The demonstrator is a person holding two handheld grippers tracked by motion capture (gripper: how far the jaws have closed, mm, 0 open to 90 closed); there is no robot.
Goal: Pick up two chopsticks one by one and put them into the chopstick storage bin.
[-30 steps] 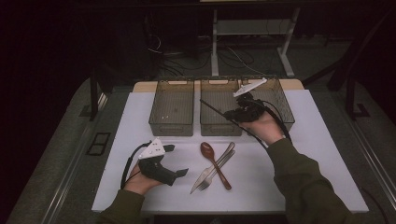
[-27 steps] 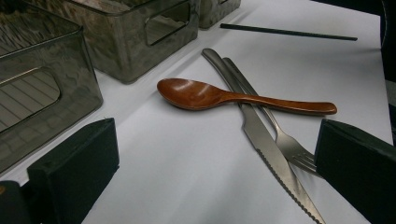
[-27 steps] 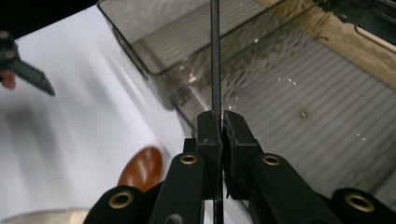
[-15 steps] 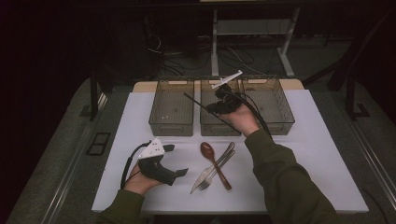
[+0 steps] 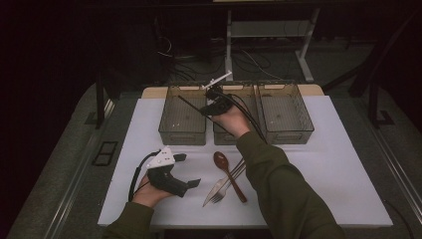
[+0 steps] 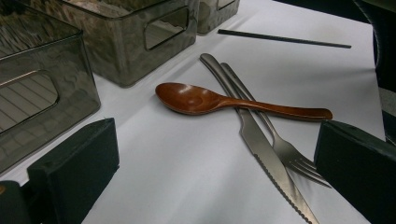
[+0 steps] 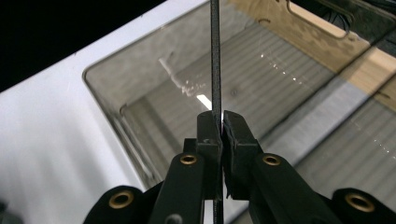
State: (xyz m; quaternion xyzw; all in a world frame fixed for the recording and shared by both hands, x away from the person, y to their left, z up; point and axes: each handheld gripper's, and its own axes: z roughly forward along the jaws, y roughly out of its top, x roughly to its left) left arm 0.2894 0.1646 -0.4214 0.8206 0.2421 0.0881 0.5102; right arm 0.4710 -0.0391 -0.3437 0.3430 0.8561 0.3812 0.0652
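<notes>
My right gripper (image 5: 205, 110) is shut on a thin black chopstick (image 5: 189, 103) and hovers over the left one of three clear bins (image 5: 182, 130). In the right gripper view the chopstick (image 7: 215, 56) runs straight up from the pressed jaws (image 7: 220, 123) above that bin's ribbed floor (image 7: 154, 116). My left gripper (image 5: 188, 170) rests on the white table at the front left, open, nothing between its jaws (image 6: 215, 163). Just right of it lie a brown wooden spoon (image 5: 222, 162) (image 6: 201, 99), a knife (image 5: 214, 189) (image 6: 261, 154) and a fork (image 5: 226, 184) (image 6: 280, 144), crossed over each other.
The middle bin (image 5: 224, 137) and right bin (image 5: 288, 132) stand side by side at the back of the white mat (image 5: 338, 169). A second black chopstick (image 6: 285, 38) lies on the mat beyond the cutlery. The right forearm crosses above the mat's middle.
The right hand has carried the chopstick leftward, from above the right-hand bins to above the left bin. The left gripper and the cutlery have stayed put.
</notes>
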